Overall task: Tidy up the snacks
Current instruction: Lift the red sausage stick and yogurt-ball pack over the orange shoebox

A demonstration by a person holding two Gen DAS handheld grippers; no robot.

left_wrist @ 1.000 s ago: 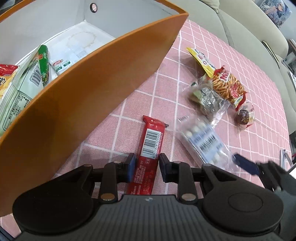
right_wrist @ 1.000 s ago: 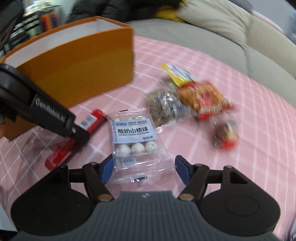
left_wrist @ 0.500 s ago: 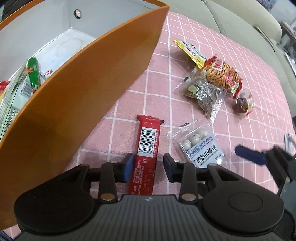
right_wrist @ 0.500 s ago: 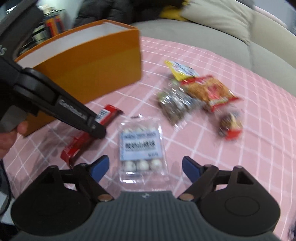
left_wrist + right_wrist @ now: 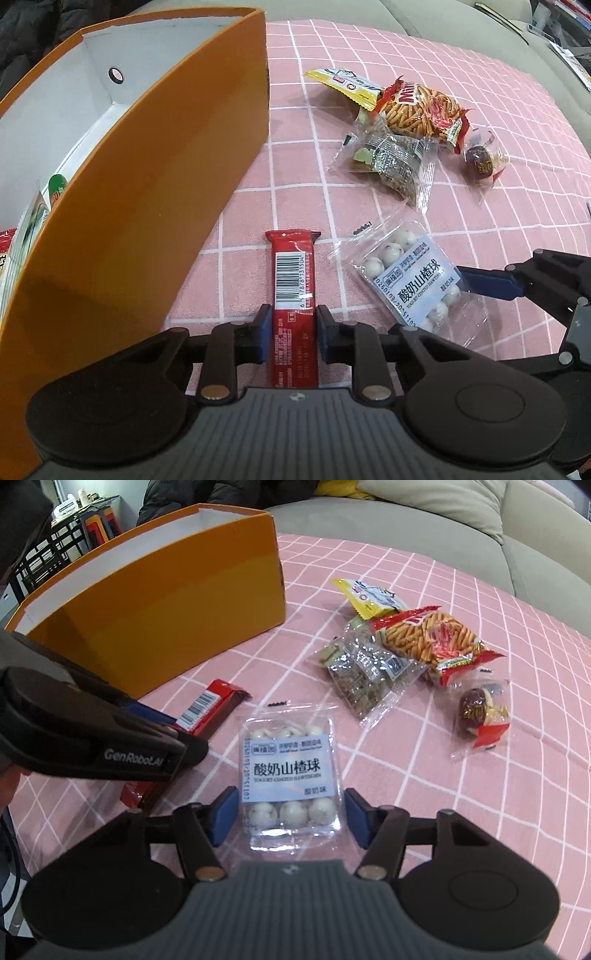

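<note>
A red snack bar [image 5: 293, 273] lies on the pink checked cloth [image 5: 369, 66] beside the orange box [image 5: 147, 206]. My left gripper [image 5: 291, 332] is shut on the bar's near half, both blue pads pressed to its sides. The left gripper's black body [image 5: 110, 738] covers part of the bar [image 5: 207, 707] in the right wrist view. A clear pack of white yogurt balls [image 5: 288, 764] lies between the fingers of my right gripper [image 5: 290, 812]. Its jaws are closing, with the pads just beside the pack's edges. One blue right fingertip [image 5: 487, 284] shows by the pack [image 5: 410, 284].
The orange box [image 5: 166, 602] holds several snacks at its left end. Beyond the pack lie a yellow packet [image 5: 365, 594], a red noodle-snack bag [image 5: 432, 638], a clear packet of dark pieces [image 5: 365, 675] and a wrapped brown sweet [image 5: 476, 709]. A grey sofa [image 5: 480, 524] borders the cloth.
The left jaws widened a little, then closed onto the red bar, and the left view rolled. The right jaws opened wide, then narrowed around the pack of white balls.
</note>
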